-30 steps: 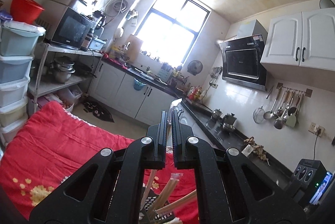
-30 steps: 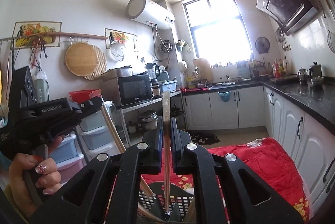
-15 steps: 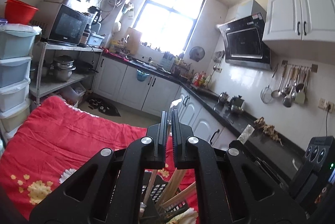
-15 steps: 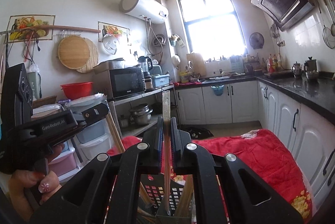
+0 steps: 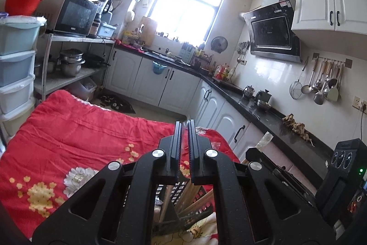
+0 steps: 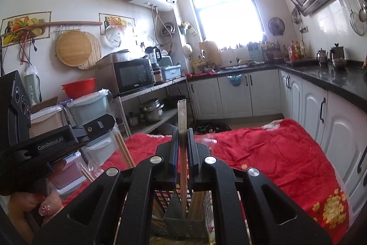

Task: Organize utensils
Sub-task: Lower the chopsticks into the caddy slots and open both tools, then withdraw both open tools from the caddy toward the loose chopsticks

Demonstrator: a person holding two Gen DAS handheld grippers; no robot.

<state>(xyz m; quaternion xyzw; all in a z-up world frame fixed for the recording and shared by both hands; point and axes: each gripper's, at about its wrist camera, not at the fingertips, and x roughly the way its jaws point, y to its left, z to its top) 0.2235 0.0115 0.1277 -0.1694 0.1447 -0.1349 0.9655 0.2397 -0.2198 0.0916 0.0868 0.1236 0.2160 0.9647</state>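
Right wrist view: the right gripper (image 6: pixel 182 137) is clamped on a pair of chopsticks (image 6: pixel 182 116) that stand upright, long axis vertical, top end above the jaws and lower end straight below them, already inside the dark slotted holder (image 6: pixel 183 218). That holder sits directly under and just ahead of the jaws on the red cloth (image 6: pixel 263 153), so the coming move is, I judge, a straight drop and release. The left gripper (image 5: pixel 184 128) is also closed, on another wrapped pair whose tip barely shows between its jaws; the holder (image 5: pixel 181 201) lies just below it too, other sticks leaning in it. Neither hand is clearly nearer. Since a second ago both grippers have sunk: the holder fills more of each view and the chopsticks reach deeper into it.
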